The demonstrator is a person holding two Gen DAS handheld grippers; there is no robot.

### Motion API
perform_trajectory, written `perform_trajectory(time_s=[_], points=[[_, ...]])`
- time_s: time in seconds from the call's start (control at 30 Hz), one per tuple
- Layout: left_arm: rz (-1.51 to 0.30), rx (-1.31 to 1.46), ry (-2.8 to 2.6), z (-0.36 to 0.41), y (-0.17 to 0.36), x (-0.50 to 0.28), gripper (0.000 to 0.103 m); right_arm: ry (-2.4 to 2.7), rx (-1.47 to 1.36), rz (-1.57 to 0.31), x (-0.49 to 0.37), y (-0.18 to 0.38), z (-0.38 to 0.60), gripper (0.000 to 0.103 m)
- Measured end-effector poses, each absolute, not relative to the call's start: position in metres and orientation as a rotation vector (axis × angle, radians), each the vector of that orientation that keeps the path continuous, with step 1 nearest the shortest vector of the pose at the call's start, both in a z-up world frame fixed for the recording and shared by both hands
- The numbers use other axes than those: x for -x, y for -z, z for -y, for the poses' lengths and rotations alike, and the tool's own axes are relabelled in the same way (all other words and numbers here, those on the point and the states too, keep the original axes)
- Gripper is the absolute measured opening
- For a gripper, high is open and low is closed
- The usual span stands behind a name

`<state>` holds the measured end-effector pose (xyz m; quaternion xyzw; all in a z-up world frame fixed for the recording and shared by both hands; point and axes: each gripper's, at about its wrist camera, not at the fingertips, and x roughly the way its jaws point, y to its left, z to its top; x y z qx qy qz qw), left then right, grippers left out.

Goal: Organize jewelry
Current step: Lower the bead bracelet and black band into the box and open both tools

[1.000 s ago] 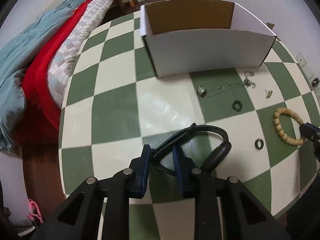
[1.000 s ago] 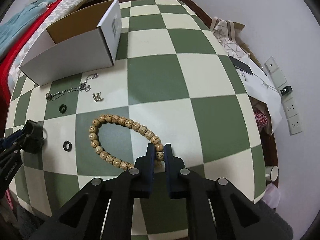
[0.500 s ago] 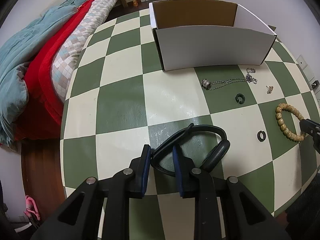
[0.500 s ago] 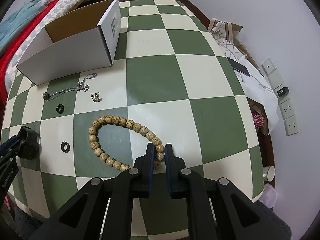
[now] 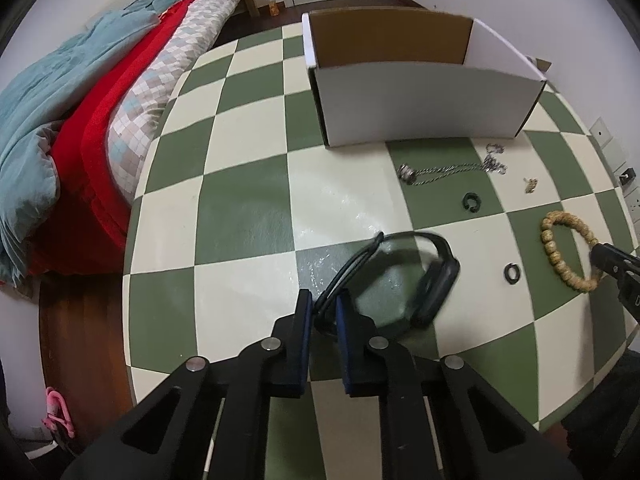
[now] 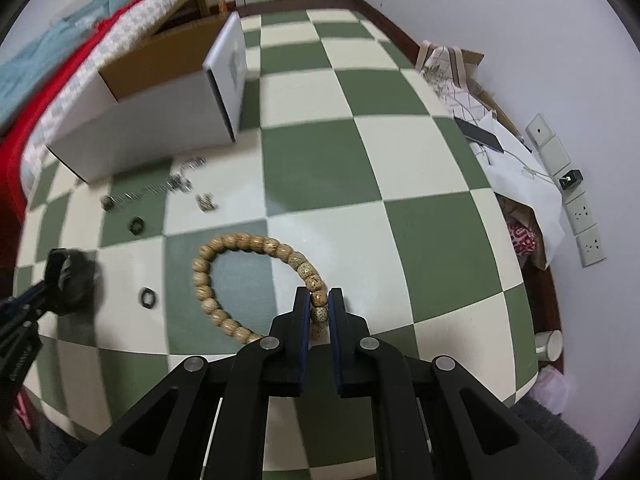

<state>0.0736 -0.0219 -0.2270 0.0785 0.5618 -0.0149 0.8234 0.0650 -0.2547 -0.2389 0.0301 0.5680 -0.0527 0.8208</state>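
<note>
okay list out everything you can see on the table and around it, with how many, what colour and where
Cardboard box: one, white outside, brown inside, far side of table.
Chain necklace: one, silver, just in front of the box.
Small metal piece: one, pale, right of the necklace.
Rings: two, dark, between necklace and black band.
Bead bracelet: one, tan wood, near right table edge.
Black band: one, black, near middle of table.
Table: one, green and cream checks.
Bedding: teal, red, checked, left of table.
Wall sockets: several, white, right wall.
Left gripper: black, shut on the black band.
Right gripper: black, shut on the bead bracelet.
</note>
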Motion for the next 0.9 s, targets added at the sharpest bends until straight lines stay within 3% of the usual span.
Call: perform_trajectory(time_s=[0.67, 0.9], points=[[-1.005, 0.007, 0.118, 0.021, 0.102, -0.134, 0.007, -0.102, -0.115, -0.942, -0.139, 0.079, 0.217, 0.009], [-1.058, 0.0, 0.127, 0.015, 0.106, -0.188, 0.007, -0.159, -0.132, -1.01, -0.197, 0.091, 0.2, 0.009]])
